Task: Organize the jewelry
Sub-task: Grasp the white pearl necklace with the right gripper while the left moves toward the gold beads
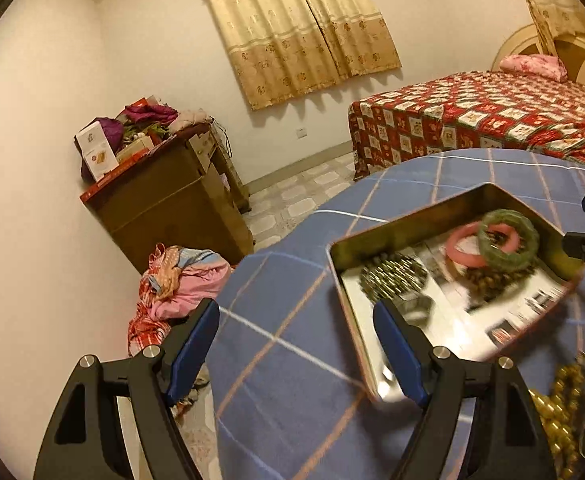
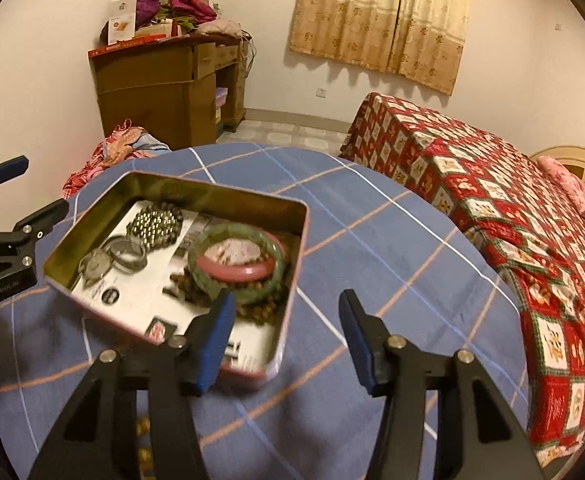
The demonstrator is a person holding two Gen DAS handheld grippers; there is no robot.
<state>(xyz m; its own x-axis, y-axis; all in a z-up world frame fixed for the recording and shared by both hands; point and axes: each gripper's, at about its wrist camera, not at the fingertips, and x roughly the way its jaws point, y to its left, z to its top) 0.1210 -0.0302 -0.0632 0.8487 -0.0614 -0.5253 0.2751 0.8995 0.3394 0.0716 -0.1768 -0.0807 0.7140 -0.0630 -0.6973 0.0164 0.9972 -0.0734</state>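
Note:
An open metal tin (image 2: 164, 184) (image 1: 408, 216) sits on a round table with a blue checked cloth (image 2: 372, 240). Inside lie a green bangle (image 2: 248, 294) (image 1: 508, 246) over a pink bangle (image 2: 236, 270) (image 1: 462, 250), dark metal bead bracelets (image 2: 156, 224) (image 1: 392, 278), brown beads (image 2: 264, 312), a watch (image 2: 94, 266) and a grey ring-shaped piece (image 2: 126, 256). Gold bead jewelry (image 1: 560, 408) lies on the cloth outside the tin. My left gripper (image 1: 296, 344) is open and empty beside the tin's left edge. My right gripper (image 2: 288, 336) is open and empty above the tin's near right corner.
A bed with a red patterned cover (image 2: 512, 220) stands right of the table. A wooden desk piled with boxes and clothes (image 2: 164, 80) stands against the wall. A heap of pink clothes (image 1: 176, 284) lies on the tiled floor. Curtains (image 2: 380, 16) hang behind.

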